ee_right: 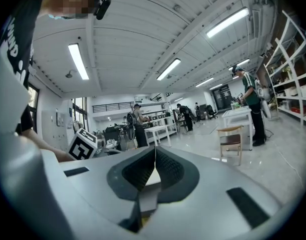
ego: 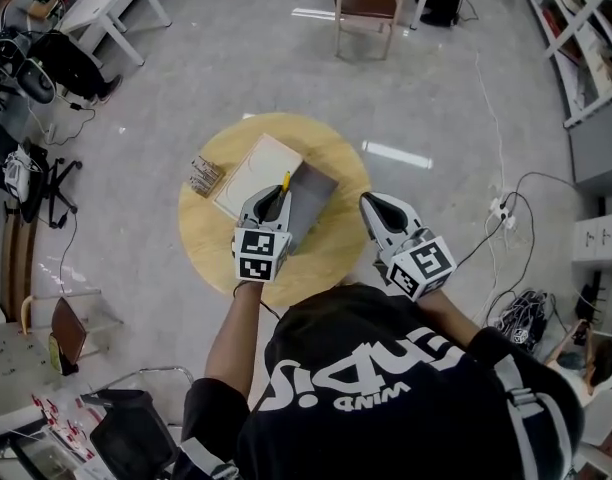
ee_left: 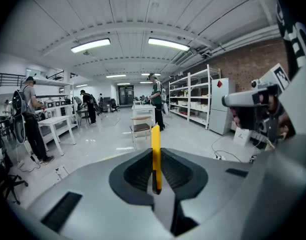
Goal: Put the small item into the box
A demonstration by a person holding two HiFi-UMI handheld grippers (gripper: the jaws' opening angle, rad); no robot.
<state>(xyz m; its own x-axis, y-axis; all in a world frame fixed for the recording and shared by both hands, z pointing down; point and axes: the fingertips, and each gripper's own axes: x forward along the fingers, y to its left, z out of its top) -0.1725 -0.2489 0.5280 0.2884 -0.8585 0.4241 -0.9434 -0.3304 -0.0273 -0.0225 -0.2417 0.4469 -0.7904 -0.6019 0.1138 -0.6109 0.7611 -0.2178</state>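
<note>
My left gripper (ego: 274,200) is shut on a thin yellow stick-like item (ego: 284,181), which stands up from between the jaws over the round table. In the left gripper view the yellow item (ee_left: 156,154) rises straight out of the closed left gripper (ee_left: 155,181). Just beyond it lies a flat beige box (ego: 254,171) with a grey panel (ego: 312,198) at its right side. My right gripper (ego: 371,204) is held above the table's right edge, apart from the box. In its own view the right gripper (ee_right: 154,156) is shut with nothing in it.
The round wooden table (ego: 334,243) also carries a small patterned packet (ego: 204,176) at its left edge. A wooden chair (ego: 368,8) stands beyond the table, white tables (ego: 111,3) at far left, and cables with a power strip (ego: 501,211) lie on the floor at right.
</note>
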